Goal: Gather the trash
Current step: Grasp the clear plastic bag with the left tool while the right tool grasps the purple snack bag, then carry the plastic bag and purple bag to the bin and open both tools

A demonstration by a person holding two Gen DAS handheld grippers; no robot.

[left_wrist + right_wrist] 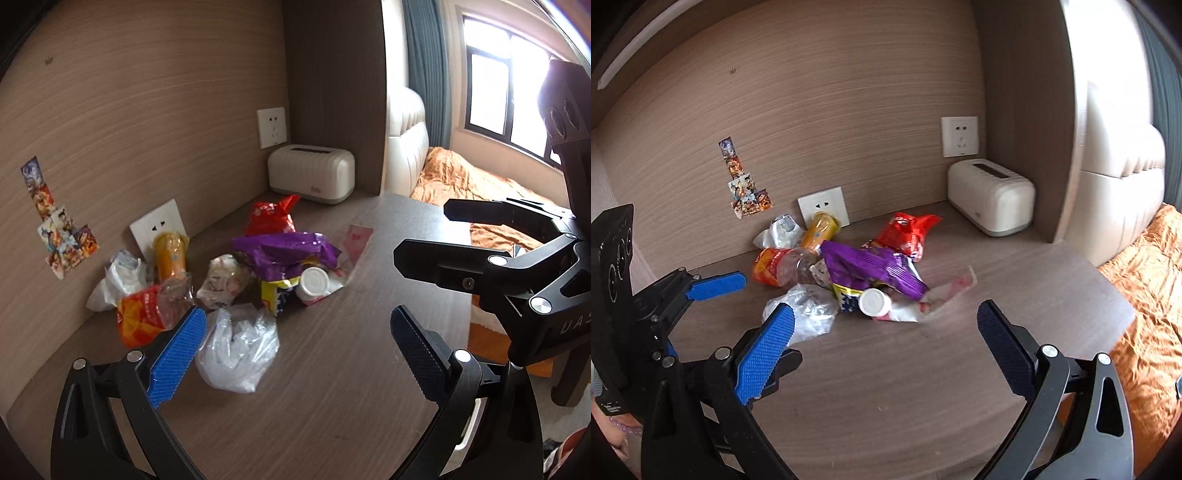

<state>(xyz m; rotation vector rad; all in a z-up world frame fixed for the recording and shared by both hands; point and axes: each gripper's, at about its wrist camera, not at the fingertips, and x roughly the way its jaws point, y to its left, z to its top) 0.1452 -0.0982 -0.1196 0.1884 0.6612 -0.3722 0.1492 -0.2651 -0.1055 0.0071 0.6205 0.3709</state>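
Both spread, my left gripper [295,343] and right gripper [886,334] should pinch the clear bag [236,350] nearest the tabletop's [332,406] front edge first.

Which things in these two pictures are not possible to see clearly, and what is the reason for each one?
- Yellow packet, both views: mostly hidden under the purple bag.
- White-capped bottle, both views: only the cap end shows; its label is hidden.
- Wall stickers: too small to make out their pictures.
- No trash bin shows in either view.
- Right gripper, left wrist view: fingertips dark against window glare.
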